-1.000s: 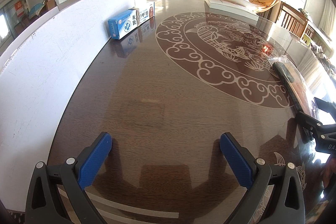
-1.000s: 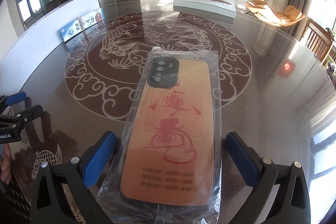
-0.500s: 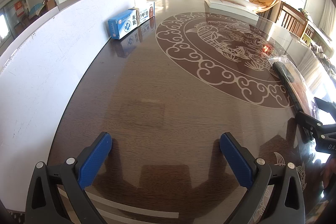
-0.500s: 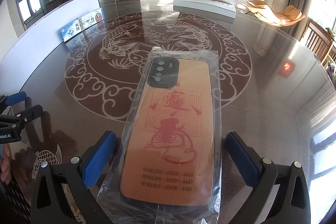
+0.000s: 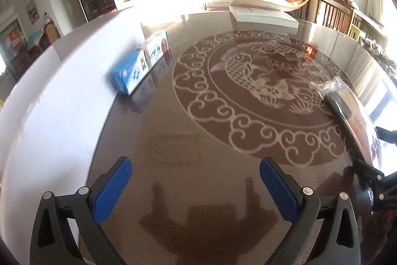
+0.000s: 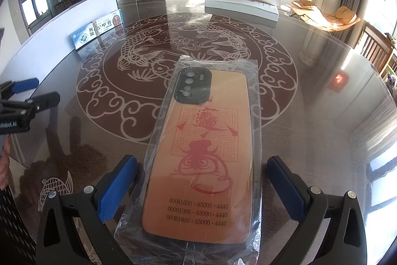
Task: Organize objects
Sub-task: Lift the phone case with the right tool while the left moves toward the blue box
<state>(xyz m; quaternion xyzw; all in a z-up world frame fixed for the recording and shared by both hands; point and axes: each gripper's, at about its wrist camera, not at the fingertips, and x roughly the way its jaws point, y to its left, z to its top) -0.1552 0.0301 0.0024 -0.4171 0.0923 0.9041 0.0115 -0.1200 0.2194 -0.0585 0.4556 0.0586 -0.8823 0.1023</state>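
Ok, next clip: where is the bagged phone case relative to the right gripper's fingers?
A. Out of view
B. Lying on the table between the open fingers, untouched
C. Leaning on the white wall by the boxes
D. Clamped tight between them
B: the phone case lies flat on the table, with the right gripper open around it, gaps either side.

Orange phone case (image 6: pixel 198 158), red print; blue box (image 5: pixel 129 75); dark brown table (image 5: pixel 188 140), pale fish medallion.
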